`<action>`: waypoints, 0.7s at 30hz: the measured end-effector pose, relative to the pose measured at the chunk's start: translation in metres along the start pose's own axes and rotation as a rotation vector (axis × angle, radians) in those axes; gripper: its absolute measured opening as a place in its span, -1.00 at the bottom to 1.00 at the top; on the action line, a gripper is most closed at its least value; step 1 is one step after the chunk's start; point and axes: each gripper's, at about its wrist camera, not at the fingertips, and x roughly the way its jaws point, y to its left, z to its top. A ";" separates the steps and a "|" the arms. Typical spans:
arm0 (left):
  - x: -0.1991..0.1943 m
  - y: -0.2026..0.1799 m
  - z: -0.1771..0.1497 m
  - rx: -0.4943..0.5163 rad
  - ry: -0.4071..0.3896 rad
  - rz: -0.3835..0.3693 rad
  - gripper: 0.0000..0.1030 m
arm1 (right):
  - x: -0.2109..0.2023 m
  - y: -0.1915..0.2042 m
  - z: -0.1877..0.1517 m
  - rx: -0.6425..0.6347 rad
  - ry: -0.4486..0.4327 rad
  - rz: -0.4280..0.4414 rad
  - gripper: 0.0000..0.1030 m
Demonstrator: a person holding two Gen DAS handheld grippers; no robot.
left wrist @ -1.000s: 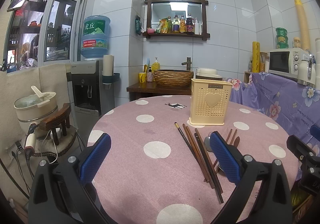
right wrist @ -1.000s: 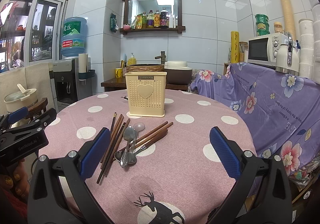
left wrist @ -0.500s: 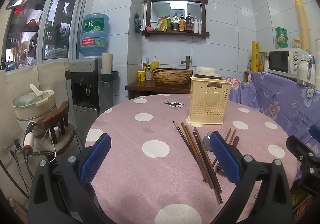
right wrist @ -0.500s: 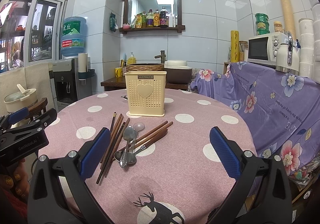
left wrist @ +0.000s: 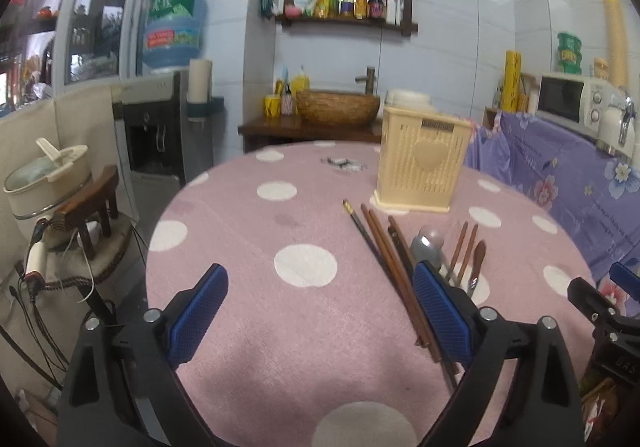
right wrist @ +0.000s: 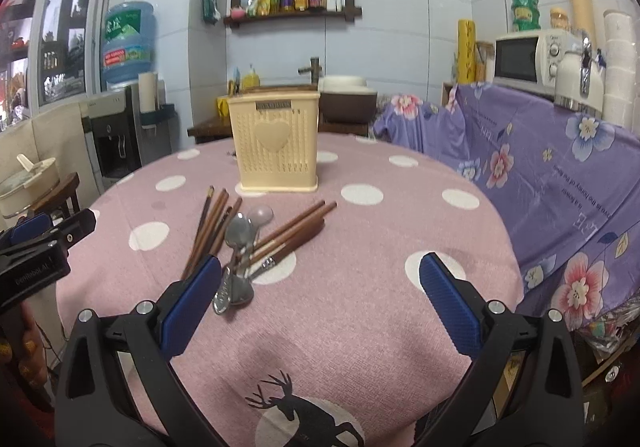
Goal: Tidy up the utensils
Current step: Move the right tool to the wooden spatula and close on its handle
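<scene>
Both tongs are spread wide and hold nothing. The left gripper (left wrist: 320,311) hangs over the pink spotted tablecloth (left wrist: 256,231) — the long brown chopsticks (left wrist: 396,271) lie just by its right finger. The right gripper (right wrist: 320,299) has the pile near its left finger: spoons (right wrist: 238,247) in the middle, chopsticks on both sides. The cream utensil holder (right wrist: 276,143) stands upright past the pile — ahead of both tongs.

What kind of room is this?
Probably a home kitchen or dining corner: a microwave, a water dispenser with a big bottle, and a round table with chopsticks and spoons.
</scene>
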 end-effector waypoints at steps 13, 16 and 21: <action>0.086 0.018 0.022 -0.033 0.274 -0.064 0.01 | 0.075 -0.008 0.026 0.099 0.217 0.044 0.44; 0.096 0.014 0.026 -0.028 0.297 -0.081 -0.08 | 0.091 -0.002 0.027 0.114 0.258 0.047 0.34; 0.106 0.004 0.031 0.010 0.317 -0.089 -0.18 | 0.121 0.013 0.026 0.107 0.340 0.050 0.06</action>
